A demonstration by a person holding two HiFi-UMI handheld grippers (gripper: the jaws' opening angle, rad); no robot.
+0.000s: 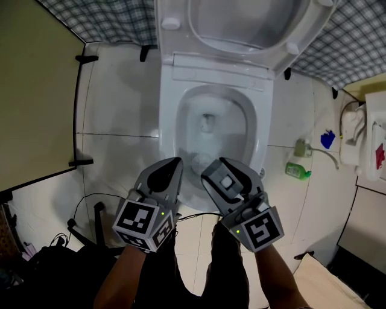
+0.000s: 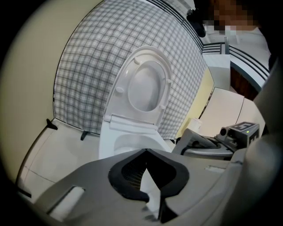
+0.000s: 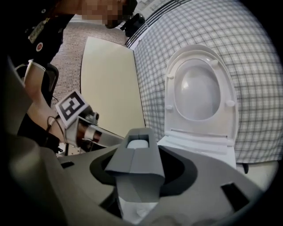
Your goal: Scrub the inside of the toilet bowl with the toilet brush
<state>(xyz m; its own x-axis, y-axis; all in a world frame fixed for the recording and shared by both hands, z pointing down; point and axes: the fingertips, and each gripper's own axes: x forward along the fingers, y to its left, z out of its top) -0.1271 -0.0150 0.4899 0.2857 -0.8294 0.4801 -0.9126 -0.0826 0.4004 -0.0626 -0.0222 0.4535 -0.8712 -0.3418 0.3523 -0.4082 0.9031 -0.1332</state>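
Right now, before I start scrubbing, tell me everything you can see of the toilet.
The toilet is white and glossy, like ceramic, standing on a pale tiled floor. Its seat and lid are tipped up before a checked backdrop, so the oval bowl is open, with a little water round the drain. Over its near rim hang the left gripper, fingers shut, and the right gripper, fingers on a grey handle; contact with the rim can't be told.

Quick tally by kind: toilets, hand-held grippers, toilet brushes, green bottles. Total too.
toilet: 1
hand-held gripper: 2 (left hand-held gripper, right hand-held gripper)
toilet brush, between the right jaws: 1
green bottle, on the floor: 1
Total: 5
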